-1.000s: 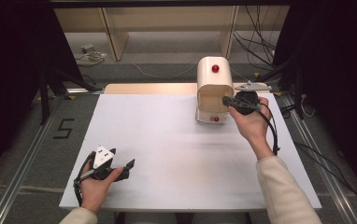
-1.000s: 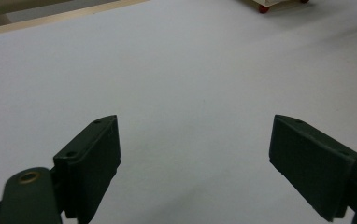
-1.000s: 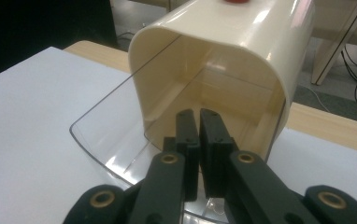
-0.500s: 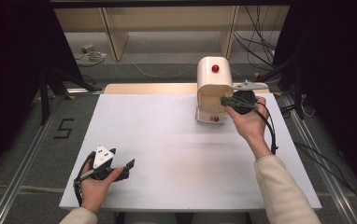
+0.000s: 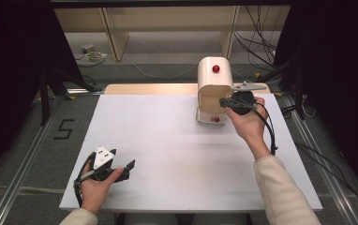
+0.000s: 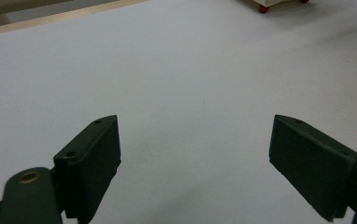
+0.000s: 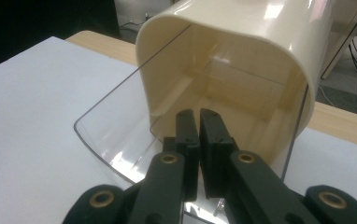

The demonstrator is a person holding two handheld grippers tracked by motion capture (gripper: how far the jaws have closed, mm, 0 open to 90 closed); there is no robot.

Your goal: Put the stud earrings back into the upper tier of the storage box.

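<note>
White tabletop (image 5: 167, 140) under dark surroundings; my two tools are well apart on it.

From the high view I see my left tool (image 5: 121, 169) resting near the front left edge, and my right tool (image 5: 225, 102) up against the right side of the cream rounded plastic box with red knobs (image 5: 213, 86) at the far edge. Through the left gripper view my left tool (image 6: 195, 154) stands wide apart over bare white tabletop. Through the right gripper view my right tool (image 7: 199, 122) is pressed together on the box's clear plastic door (image 7: 120, 135), which hangs open in front of the cream interior.
</note>
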